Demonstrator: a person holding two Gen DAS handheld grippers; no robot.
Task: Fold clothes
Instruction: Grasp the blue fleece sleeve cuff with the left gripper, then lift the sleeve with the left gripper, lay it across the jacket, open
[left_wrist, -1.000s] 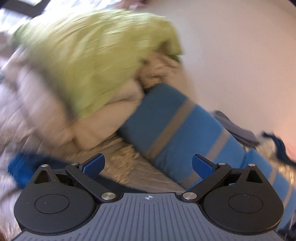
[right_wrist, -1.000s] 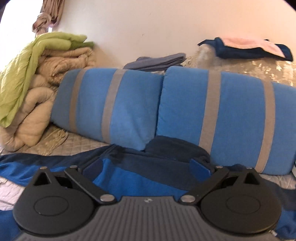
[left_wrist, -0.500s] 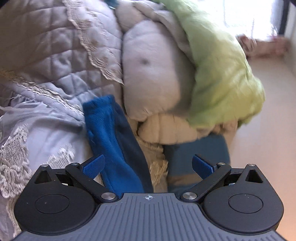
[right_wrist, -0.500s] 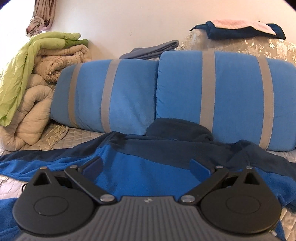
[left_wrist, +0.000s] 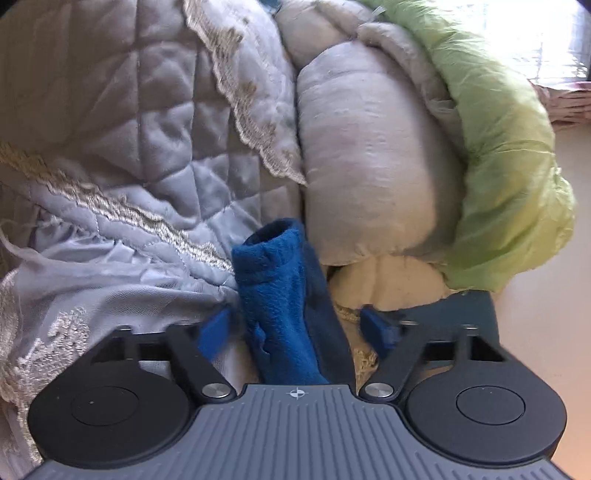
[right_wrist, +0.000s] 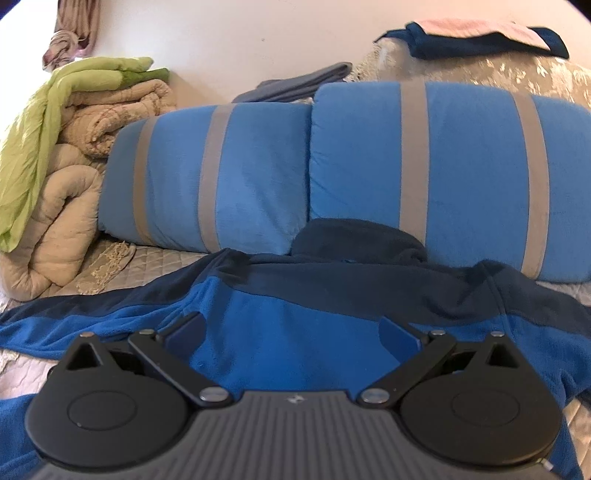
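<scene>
- 1 blue fleece top (right_wrist: 295, 332) w/ darker navy yoke, spread flat on the quilted bedspread (right_wrist: 166, 258), collar end touching the pillows.
- Its sleeve (left_wrist: 280, 295) shows in the left wrist view: cuff end lies on the bedspread (left_wrist: 129, 147), just beside the rolled duvets.
- Left gripper (left_wrist: 295, 328): jaws wide apart, 1 finger each side of the sleeve, not clamped on it.
- Right gripper (right_wrist: 291, 334): jaws wide, over the chest of the top, holding nothing.
- 2 blue pillows (right_wrist: 221, 177) w/ grey stripes, side by side against the wall.
- 2 beige duvets (right_wrist: 66, 192) rolled in a stack at left, 1 green quilt (right_wrist: 33, 129) draped on top.
- Behind the pillows: 1 grey folded cloth (right_wrist: 303, 83), 1 navy/pink folded item (right_wrist: 480, 37).
</scene>
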